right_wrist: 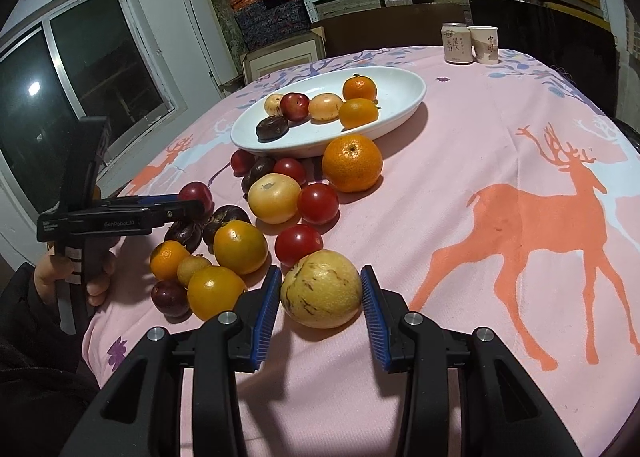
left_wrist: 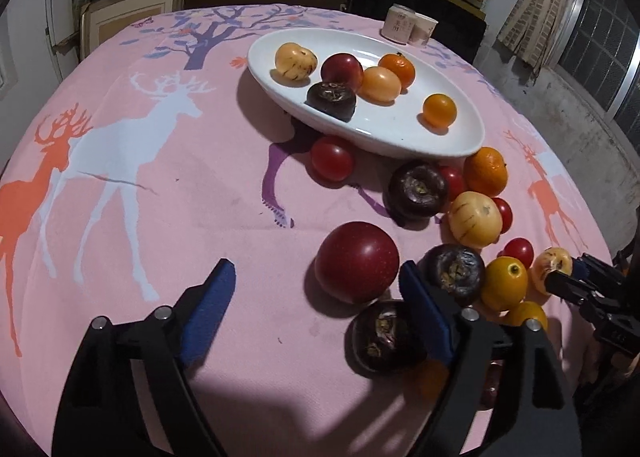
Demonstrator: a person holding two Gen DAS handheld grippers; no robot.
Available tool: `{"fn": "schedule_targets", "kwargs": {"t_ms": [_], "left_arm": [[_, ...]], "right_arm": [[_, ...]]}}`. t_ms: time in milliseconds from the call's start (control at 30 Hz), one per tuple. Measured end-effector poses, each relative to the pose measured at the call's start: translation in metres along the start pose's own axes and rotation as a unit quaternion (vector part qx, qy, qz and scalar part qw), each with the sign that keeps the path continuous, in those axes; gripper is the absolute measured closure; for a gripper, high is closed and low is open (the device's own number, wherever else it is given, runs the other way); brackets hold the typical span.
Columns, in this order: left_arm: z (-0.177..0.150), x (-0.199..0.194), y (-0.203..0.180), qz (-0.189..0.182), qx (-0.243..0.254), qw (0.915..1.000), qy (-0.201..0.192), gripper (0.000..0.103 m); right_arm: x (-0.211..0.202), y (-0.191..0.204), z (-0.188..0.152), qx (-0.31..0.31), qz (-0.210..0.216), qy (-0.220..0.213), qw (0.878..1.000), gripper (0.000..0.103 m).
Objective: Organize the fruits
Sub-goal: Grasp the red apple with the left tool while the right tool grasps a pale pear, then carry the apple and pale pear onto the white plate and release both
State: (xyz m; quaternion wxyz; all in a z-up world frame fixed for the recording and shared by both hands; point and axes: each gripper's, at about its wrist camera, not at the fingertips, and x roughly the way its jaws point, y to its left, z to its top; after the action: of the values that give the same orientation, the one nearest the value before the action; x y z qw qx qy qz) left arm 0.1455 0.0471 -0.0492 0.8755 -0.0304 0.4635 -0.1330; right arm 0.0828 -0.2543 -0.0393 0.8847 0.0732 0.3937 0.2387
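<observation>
The right tongs (right_wrist: 320,313) sit low over the pink deer-print tabletop (right_wrist: 480,185), their blue pads spread on either side of a pale yellow speckled fruit (right_wrist: 321,289). The pads lie just beside its flanks; whether they press it I cannot tell, and the fruit rests on the cloth.

From that fruit, the loose pile runs toward 11 o'clock: two red tomatoes (right_wrist: 298,244), a yellow-orange fruit (right_wrist: 240,247), a smooth pale yellow fruit (right_wrist: 274,198), and a big tangerine (right_wrist: 352,163) at 12 o'clock, close to the rim of the white oval dish (right_wrist: 404,97). The dish holds six fruits, among them two small oranges, a red plum and a dark brown one.

In the left wrist view the left tongs (left_wrist: 316,305) stand wide open and empty above the cloth. A large dark red plum (left_wrist: 357,261) lies at about 1 o'clock from their middle, just inside the right-hand pad, not gripped. A dark brown fruit (left_wrist: 384,339) lies partly behind that pad. The dish (left_wrist: 460,137) is at 12 o'clock, farther back.

A drinks can (right_wrist: 456,43) and a paper cup (right_wrist: 485,44) stand touching at the far edge of the tabletop, at 1 o'clock in the right wrist view.
</observation>
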Motion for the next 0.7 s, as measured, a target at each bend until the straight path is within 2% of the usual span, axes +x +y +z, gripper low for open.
{"fn": "schedule_targets", "kwargs": {"t_ms": [33,67,100,167,433,600,633,667,700], "left_arm": [[-0.001,0.001,-0.001,0.003,0.003,1.0000,0.003,0.016],[-0.002,0.002,-0.005,0.008,0.011,0.9999,0.006,0.007],[-0.005,0.004,-0.011,0.014,0.022,0.9996,0.013,0.004],[-0.008,0.006,-0.022,0.040,0.046,0.9980,0.016,0.004],[-0.006,0.004,-0.020,0.038,0.040,0.9983,0.020,0.004],[-0.003,-0.004,-0.022,0.037,0.032,0.9987,-0.014,0.005],[-0.001,-0.007,-0.022,0.041,0.029,0.9985,-0.023,0.008],[0.000,-0.006,-0.022,0.039,0.027,0.9986,-0.025,0.025],[0.002,0.000,-0.022,0.031,0.028,0.9991,-0.009,0.038]], "right_arm": [[0.000,-0.001,0.000,0.002,0.004,0.000,1.000,0.062],[0.000,-0.002,0.000,0.005,0.007,0.000,1.000,0.062],[0.001,-0.004,0.000,0.008,0.011,0.002,1.000,0.062],[0.002,-0.005,0.000,0.013,0.015,0.005,1.000,0.062],[-0.002,-0.004,-0.001,0.008,0.026,-0.003,1.000,0.062],[-0.002,-0.003,-0.002,0.006,0.030,-0.003,1.000,0.062],[-0.002,-0.004,-0.002,0.006,0.030,-0.003,1.000,0.062],[-0.002,-0.004,-0.002,0.007,0.031,-0.003,1.000,0.062],[-0.002,-0.004,-0.002,0.007,0.031,-0.004,0.999,0.062]]}}
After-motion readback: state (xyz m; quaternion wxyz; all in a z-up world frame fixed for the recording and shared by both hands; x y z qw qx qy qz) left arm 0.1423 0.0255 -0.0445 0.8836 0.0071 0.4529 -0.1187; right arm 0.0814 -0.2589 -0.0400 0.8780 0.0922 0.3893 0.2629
